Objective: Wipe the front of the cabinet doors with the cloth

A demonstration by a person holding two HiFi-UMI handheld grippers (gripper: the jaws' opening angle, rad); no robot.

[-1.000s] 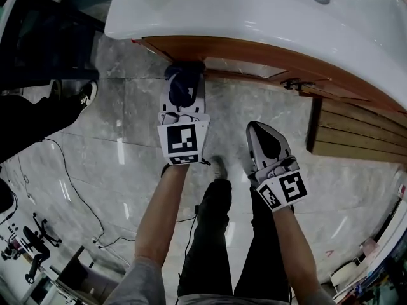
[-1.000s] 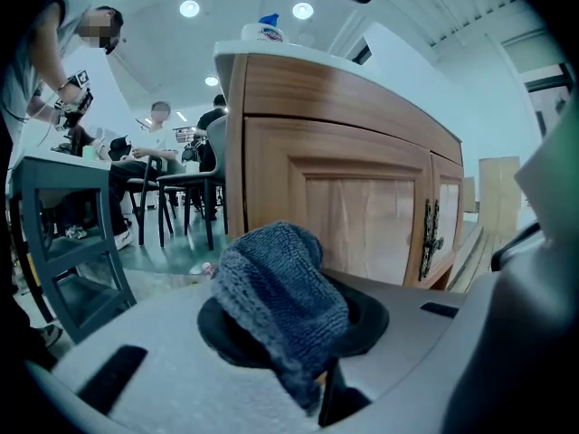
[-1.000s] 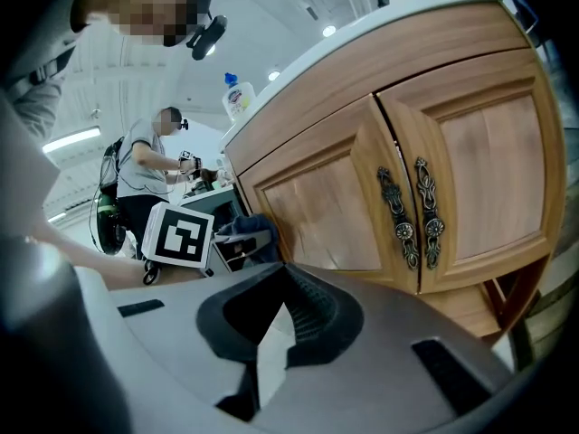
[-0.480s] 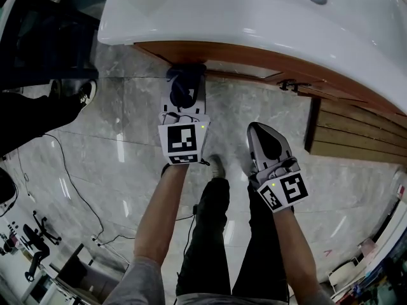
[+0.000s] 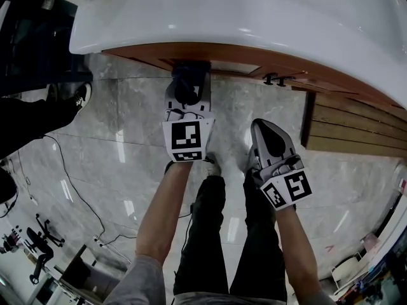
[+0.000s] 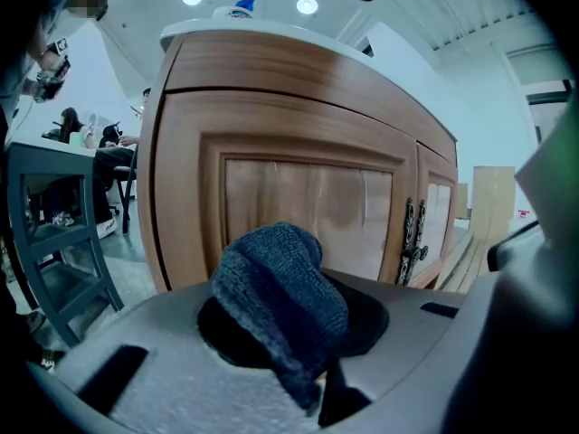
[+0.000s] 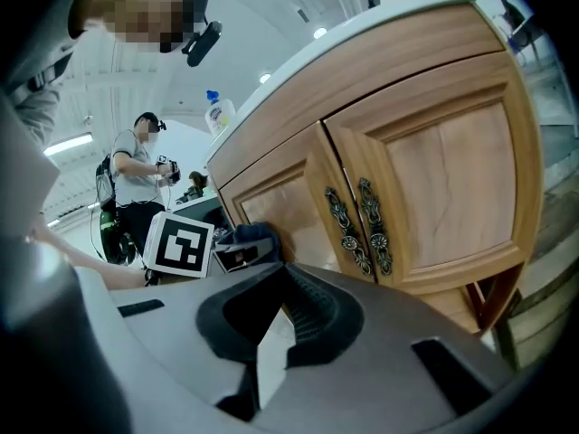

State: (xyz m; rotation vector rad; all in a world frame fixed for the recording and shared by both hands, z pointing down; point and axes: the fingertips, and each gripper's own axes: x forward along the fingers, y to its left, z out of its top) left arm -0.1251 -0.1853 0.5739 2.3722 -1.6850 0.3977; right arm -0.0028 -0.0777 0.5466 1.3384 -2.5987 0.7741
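The dark blue knit cloth (image 6: 276, 306) is bunched between the jaws of my left gripper (image 6: 298, 369), which is shut on it. In the head view this gripper (image 5: 188, 84) points at the left wooden cabinet door (image 5: 210, 67), with the cloth (image 5: 187, 88) at or just short of the door under the counter edge. That door's panel (image 6: 308, 215) fills the left gripper view, with the ornate metal handles (image 6: 412, 238) to its right. My right gripper (image 5: 266, 132) hangs lower over the floor, apart from the cabinet. Its jaws (image 7: 280, 333) are shut on nothing and face the two handles (image 7: 362, 224).
A white sink counter (image 5: 254, 18) overhangs the cabinet. Wooden slats (image 5: 356, 132) lie on the floor at the right. A bystander's shoe (image 5: 79, 95) and cables (image 5: 76, 189) are at the left. A grey chair (image 6: 54, 233) stands left of the cabinet.
The left gripper with the cloth has moved forward to the left door, under the counter edge. The right gripper has stayed about where it was.
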